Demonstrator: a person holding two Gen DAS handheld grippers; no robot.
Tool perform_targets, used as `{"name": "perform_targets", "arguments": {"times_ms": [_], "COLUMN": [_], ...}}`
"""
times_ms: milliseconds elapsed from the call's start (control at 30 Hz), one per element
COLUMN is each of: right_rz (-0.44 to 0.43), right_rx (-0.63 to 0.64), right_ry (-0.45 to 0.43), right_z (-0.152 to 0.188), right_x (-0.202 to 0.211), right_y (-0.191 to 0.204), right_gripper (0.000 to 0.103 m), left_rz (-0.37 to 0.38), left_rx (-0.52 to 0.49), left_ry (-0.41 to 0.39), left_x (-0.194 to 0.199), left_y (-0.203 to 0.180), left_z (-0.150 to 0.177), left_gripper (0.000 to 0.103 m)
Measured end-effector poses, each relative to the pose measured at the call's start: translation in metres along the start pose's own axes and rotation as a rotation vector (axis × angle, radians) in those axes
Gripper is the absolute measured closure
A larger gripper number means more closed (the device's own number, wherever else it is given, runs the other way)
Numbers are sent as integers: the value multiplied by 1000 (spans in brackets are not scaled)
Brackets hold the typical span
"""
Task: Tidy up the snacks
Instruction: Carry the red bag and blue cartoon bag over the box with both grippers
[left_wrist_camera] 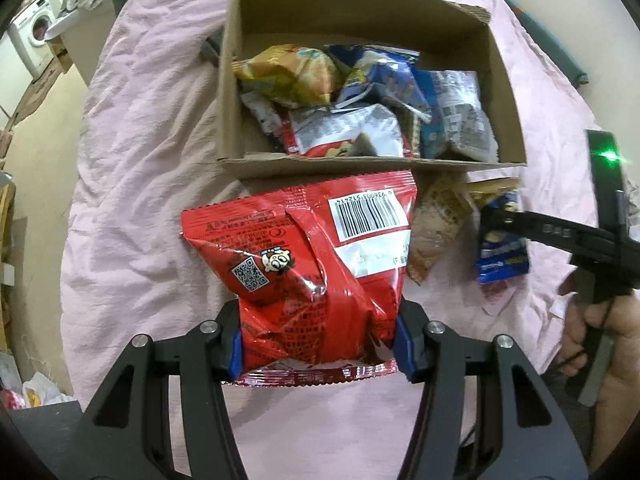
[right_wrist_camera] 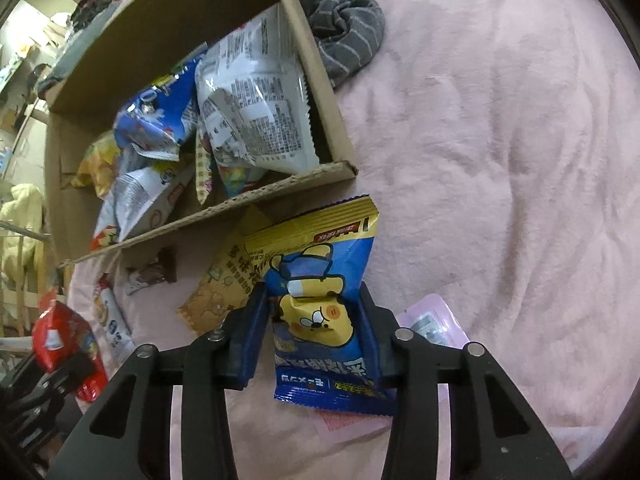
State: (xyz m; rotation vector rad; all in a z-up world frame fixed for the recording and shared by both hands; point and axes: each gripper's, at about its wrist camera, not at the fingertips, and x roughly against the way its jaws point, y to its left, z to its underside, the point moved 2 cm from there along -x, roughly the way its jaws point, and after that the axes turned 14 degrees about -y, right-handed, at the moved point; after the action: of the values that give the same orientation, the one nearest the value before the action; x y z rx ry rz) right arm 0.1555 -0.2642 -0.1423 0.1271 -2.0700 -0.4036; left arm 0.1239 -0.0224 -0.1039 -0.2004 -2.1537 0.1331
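A red snack bag [left_wrist_camera: 304, 264] with a barcode hangs over the pink sheet just in front of the cardboard box [left_wrist_camera: 360, 12]. My left gripper [left_wrist_camera: 319, 340] is shut on its lower end, both blue pads pressing its sides. Several snack bags fill the box. Right of it, a blue and yellow snack bag [right_wrist_camera: 316, 268] with a cartoon bear stands between the pads of my right gripper [right_wrist_camera: 314, 320], creased where they pinch it. In the left wrist view that gripper [left_wrist_camera: 520, 224] reaches in from the right onto the same bag [left_wrist_camera: 502, 258].
A tan snack pack [right_wrist_camera: 224, 288] lies by the box's near wall [right_wrist_camera: 280, 192], with a small brown packet [right_wrist_camera: 154, 270] and a pink packet [right_wrist_camera: 432, 320] nearby. A grey striped cloth [right_wrist_camera: 344, 32] sits against the box. A washing machine [left_wrist_camera: 34, 36] stands beyond the bed.
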Motion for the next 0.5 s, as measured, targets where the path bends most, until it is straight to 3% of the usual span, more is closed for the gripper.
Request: {"name": "perform_targets", "arguments": {"times_ms": [300,500], "right_rz": [-71,-155], "right_rx": [-19,-4], "right_ry": [-23,-91], "right_z": [12,11], "right_x": [32,67], "right_y": [-8,-9], "right_gripper": [60,60], "left_rz": [-81,-93], "left_rx": [-18,-11], "left_ry": [-30,-31], "left_x": [-5,-10], "left_y": [10,13], "left_z": [4,6], "left_gripper": [51,51]}}
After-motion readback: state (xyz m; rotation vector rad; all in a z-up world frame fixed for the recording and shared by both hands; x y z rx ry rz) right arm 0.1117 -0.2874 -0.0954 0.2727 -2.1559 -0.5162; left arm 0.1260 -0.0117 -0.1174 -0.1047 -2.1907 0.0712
